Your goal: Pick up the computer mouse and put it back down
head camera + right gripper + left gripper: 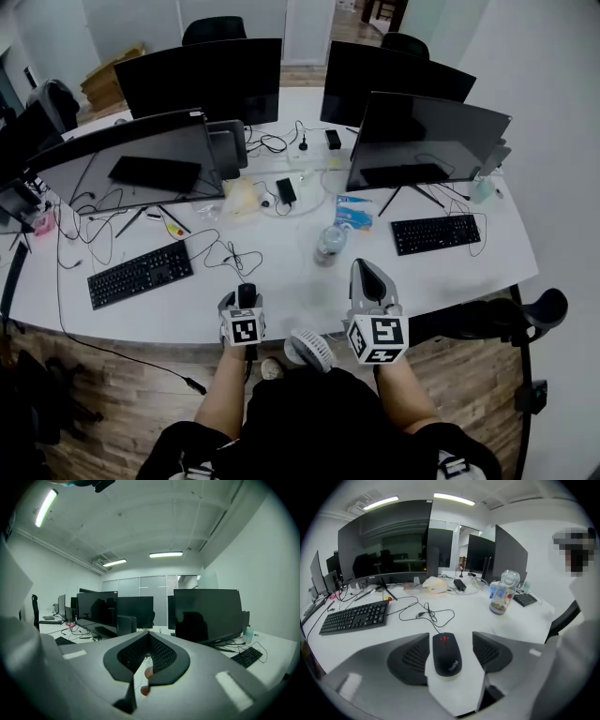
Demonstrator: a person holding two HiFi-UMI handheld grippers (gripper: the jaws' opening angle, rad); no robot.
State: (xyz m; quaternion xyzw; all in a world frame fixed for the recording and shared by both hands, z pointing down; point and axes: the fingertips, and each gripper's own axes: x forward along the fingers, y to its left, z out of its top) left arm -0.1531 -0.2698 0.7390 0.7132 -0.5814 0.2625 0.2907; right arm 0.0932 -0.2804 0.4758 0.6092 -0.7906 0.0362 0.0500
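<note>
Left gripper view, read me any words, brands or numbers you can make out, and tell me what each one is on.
"Think": pale logo on the back of the black mouse; only these first letters are clear, and whatever follows is blurred.
Bottle: its blue label carries print, too blurred to read.
Keyboard: the key legends are too small to read.
Nothing else in this view shows readable text.
</note>
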